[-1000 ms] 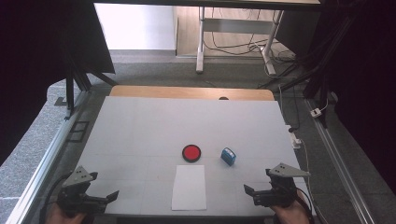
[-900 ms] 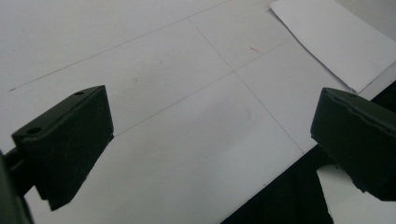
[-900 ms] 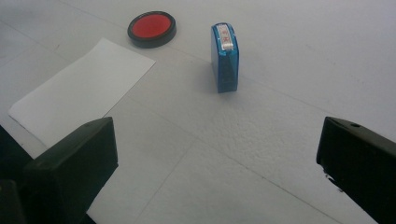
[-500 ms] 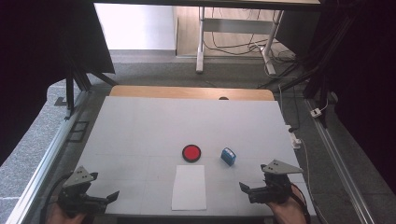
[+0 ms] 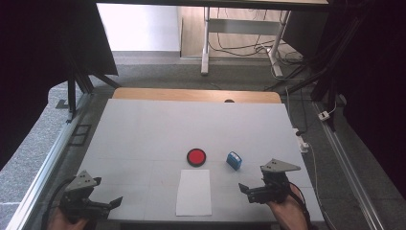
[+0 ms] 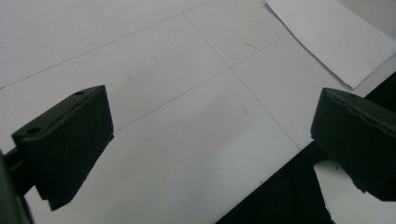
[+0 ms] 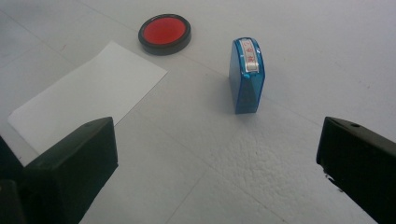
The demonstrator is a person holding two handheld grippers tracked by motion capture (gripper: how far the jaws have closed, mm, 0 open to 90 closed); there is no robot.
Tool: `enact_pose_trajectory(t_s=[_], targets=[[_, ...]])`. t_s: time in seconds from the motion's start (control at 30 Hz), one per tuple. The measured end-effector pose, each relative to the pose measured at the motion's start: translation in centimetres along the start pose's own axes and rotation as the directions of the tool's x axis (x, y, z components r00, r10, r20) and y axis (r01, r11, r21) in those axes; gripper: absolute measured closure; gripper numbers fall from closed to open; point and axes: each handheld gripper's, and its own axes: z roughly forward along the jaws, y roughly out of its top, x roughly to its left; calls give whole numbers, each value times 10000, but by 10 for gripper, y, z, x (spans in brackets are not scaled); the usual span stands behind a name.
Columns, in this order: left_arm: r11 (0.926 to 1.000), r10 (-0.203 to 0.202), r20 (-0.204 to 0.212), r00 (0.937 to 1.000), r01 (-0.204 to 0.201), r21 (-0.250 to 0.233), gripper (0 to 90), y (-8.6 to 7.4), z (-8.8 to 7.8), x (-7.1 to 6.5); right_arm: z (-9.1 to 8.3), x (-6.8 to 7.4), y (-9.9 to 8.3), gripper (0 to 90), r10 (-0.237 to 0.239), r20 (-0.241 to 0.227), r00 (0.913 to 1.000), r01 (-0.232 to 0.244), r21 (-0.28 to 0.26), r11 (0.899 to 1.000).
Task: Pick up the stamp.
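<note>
A small blue stamp stands on the white table, right of a round red ink pad. A blank white sheet of paper lies just in front of the pad. My right gripper is open near the front edge, right of the sheet, its jaws pointing left. In the right gripper view the stamp stands ahead between the wide open jaws of the gripper, with the pad and paper to its left. My left gripper is open and holds nothing at the front left corner.
In the left gripper view the open jaws of the gripper frame bare table and the table's front edge, with a corner of the paper beyond. A wooden strip runs along the table's far edge. Metal rails flank both sides.
My right gripper has shifted a little to the left, closer to the stamp and the paper. The left gripper has barely moved.
</note>
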Motion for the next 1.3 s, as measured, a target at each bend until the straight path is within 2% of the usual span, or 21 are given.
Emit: enact_pose_trajectory(t_s=[0.17, 0.4, 0.63, 0.83, 0.93, 1.1, 1.3], targets=[[10000, 8, 26, 10000, -8, 15, 0, 0, 0, 0, 7, -1, 6, 0, 12, -21, 10000, -12, 190, 9998], [10000, 27, -16, 10000, -27, 61, 0, 0, 1, 0, 17, 0, 15, 0, -229, -75, 9997, 231, 268, 9994], [10000, 10, -20, 10000, -10, 92, 0, 0, 1, 0, 27, -2, 22, 0, -98, 0, 10000, 97, 430, 9990], [9999, 37, -40, 10000, -37, 111, 0, 0, 1, 0, 37, -7, 27, 0, -175, -68, 9998, 179, 677, 9975], [9999, 37, -37, 10000, -37, 116, 0, 0, 1, 0, 42, -10, 29, 0, -311, 28, 9995, 308, 797, 9963], [9999, 52, -36, 10000, -52, 131, 0, 1, 1, 0, 53, -16, 33, 0, -270, 95, 9996, 259, 1048, 9942], [9999, 26, -27, 10000, -26, 136, 0, 0, 1, 0, 63, -20, 35, 0, -399, 45, 9992, 391, 1127, 9929]])
